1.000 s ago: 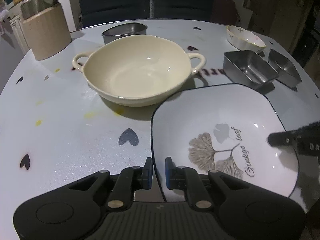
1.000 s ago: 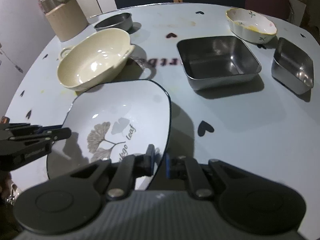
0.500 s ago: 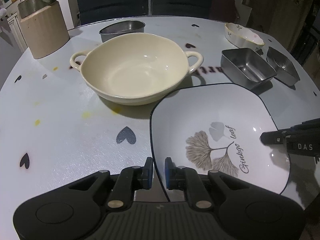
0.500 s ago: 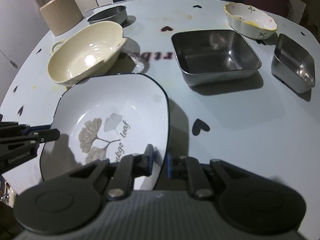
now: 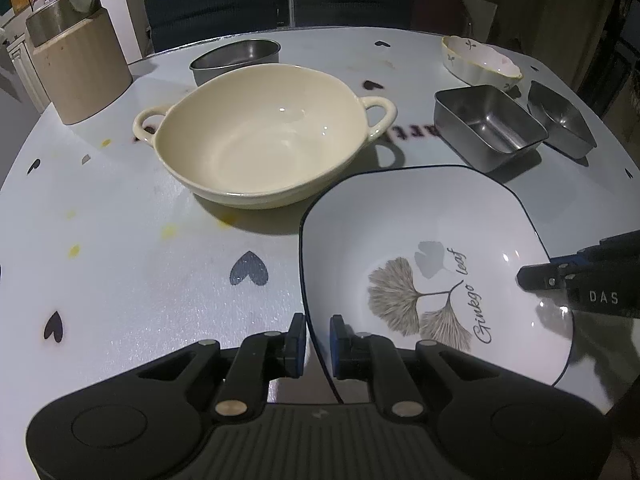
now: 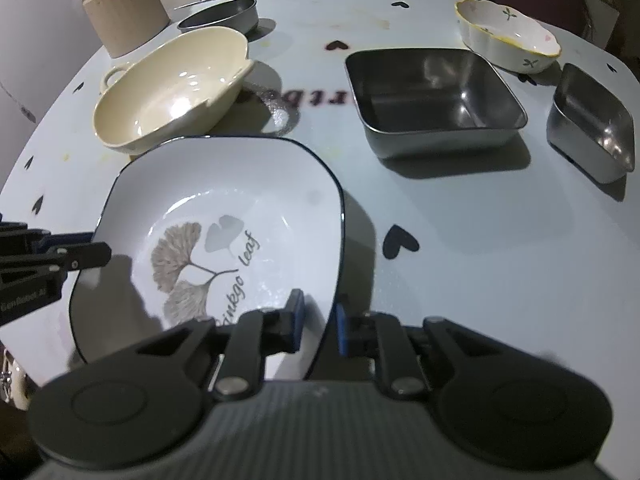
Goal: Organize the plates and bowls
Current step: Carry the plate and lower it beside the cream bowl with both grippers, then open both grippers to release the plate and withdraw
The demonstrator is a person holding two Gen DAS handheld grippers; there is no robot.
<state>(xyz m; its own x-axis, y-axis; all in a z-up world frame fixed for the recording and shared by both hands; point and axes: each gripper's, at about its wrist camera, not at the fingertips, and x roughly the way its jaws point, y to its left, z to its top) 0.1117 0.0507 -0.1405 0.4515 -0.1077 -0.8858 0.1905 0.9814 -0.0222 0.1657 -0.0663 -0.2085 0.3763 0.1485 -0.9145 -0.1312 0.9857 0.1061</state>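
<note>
**A:** Pale blue, heart-printed table fills both views, dark chairs at its far edge. Where is the plate?

**B:** Near edge: the white square plate with the dark rim and ginkgo-leaf print, its far corner just beside the cream two-handled ceramic bowl.

**A:** And the tongs?

**B:** The left gripper is clenched on the plate's left rim. The right gripper straddles the right rim; its jaws have just been opening, and a gap shows beside the rim.

**A:** Anything else?

**B:** Two square steel trays to the right, a flowered white dish far right, a round steel tin behind the cream bowl.
</note>
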